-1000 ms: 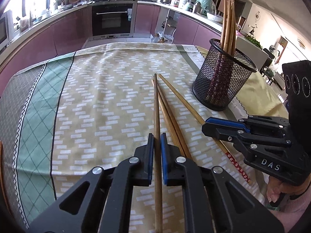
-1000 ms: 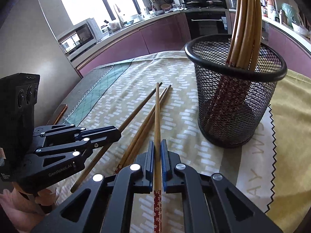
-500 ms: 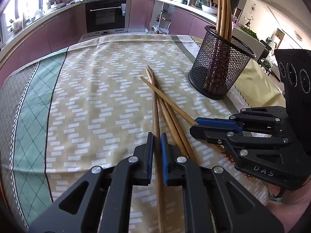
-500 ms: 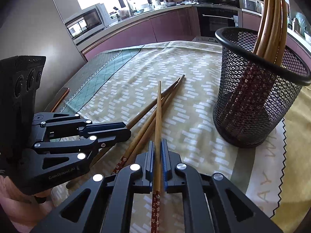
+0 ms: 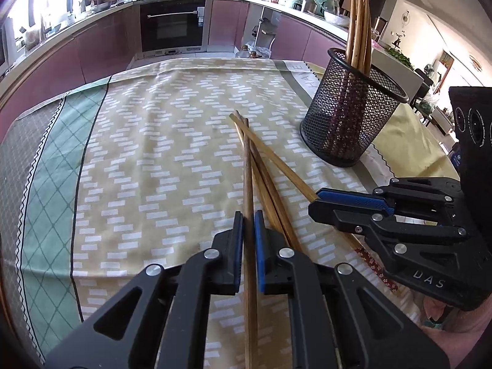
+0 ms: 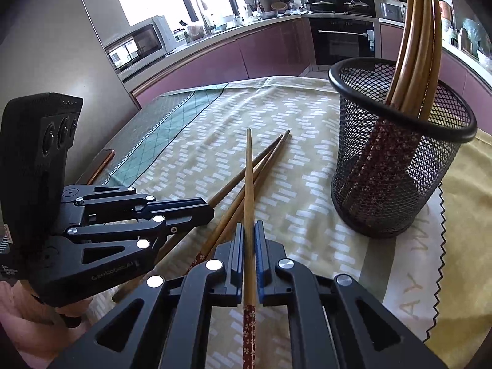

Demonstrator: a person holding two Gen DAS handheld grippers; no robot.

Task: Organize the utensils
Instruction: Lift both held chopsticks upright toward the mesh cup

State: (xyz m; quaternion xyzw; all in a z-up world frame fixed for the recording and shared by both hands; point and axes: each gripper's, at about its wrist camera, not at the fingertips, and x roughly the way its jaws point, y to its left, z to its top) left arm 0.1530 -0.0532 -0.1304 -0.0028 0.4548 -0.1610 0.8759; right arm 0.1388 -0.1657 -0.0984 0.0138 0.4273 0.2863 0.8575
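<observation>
Right wrist view: tablecloth (image 6: 196, 141) covers the whole work surface, presumably to keep rolling sticks from sliding. Mesh holder (image 6: 396, 166) stands upright near the cloth's right border, well clear of the loose pile, already carrying several chopsticks (image 6: 415, 43) that lean against its far rim; judged the destination for the rest. Loose chopsticks (image 6: 261, 166) lie crossed on the cloth between the two tools, two of them touching along their length. Right gripper (image 6: 249, 246) has its jaws pressed onto one chopstick (image 6: 248, 184), gripped near the patterned end, with the plain tip tilted up off the cloth, likely so the thick end goes into the holder first. Left gripper (image 5: 248, 236) is pinching a second chopstick (image 5: 247, 172) in the same way, jaws closed on its shaft. Next step, judged: carry each stick over the holder rim.
</observation>
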